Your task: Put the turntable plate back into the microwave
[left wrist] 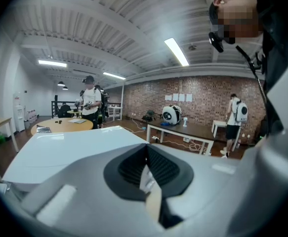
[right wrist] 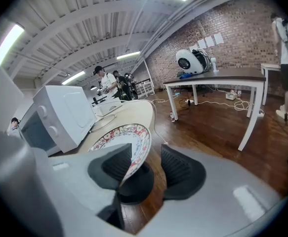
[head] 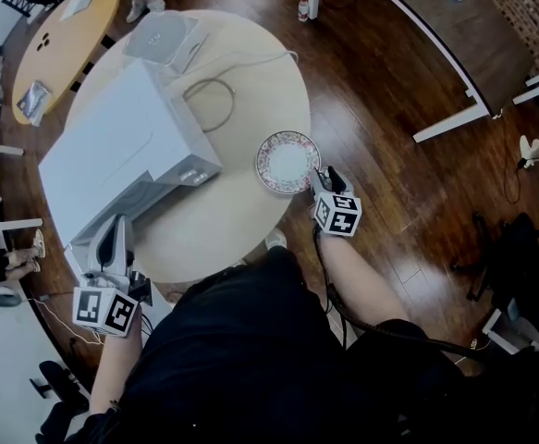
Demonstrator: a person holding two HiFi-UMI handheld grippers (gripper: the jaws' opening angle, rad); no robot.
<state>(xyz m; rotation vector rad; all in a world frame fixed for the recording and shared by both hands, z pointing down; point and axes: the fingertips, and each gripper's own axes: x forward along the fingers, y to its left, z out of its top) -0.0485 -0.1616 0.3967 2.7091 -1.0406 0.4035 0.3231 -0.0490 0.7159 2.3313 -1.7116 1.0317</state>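
Turntable plate [head: 287, 162] lies flat on the round table [head: 223, 220], at the rim nearest the person and apart from the microwave [head: 126, 151]; right gripper [head: 323, 176] jaws stand wide apart, with the plate's rim between them, unclamped; left gripper [head: 114, 239] jaws are closed together on a thin pale edge, apparently the microwave door [left wrist: 147, 184].

We are noting a white box [head: 163, 40] sitting on the round table's [head: 214, 225] far edge, a wooden table [head: 66, 40] standing beyond, a bottle [head: 302, 10] on the floor [head: 389, 155].
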